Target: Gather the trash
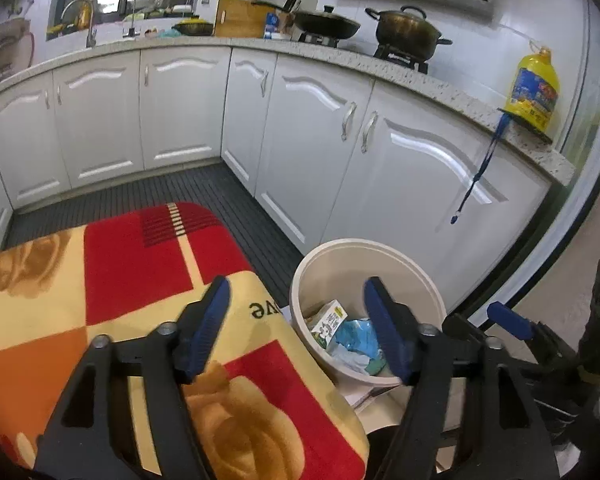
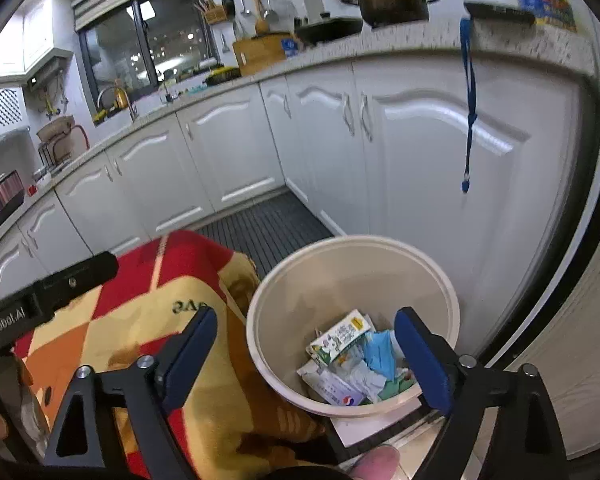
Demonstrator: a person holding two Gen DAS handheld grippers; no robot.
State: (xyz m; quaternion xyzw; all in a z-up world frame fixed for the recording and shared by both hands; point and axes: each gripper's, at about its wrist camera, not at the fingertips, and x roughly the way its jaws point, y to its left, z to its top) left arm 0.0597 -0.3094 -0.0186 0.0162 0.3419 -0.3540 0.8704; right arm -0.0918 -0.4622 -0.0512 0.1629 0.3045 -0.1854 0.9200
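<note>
Both wrist cameras look forward and downward along their fingers, from close above the cream trash bucket point(image 1: 412, 276) point(image 2: 384, 264). The left view sits left of the bucket, over the patterned mat point(image 1: 112, 280); the right view looks almost straight into it. Both share bucket, mat point(image 2: 204, 280) and the white cabinets point(image 1: 316, 128) point(image 2: 432, 148) behind it.

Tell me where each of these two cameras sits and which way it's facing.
Left wrist: on the left gripper, tilted down over the patterned rug toward the cream bin and the white cabinets; its blue fingers stand open and empty, and the right gripper shows at right.
Right wrist: on the right gripper, looking down into the bin at the trash; open fingers and a fingertip show.
Shared: bin, rug, cabinets, oil bottle.
</note>
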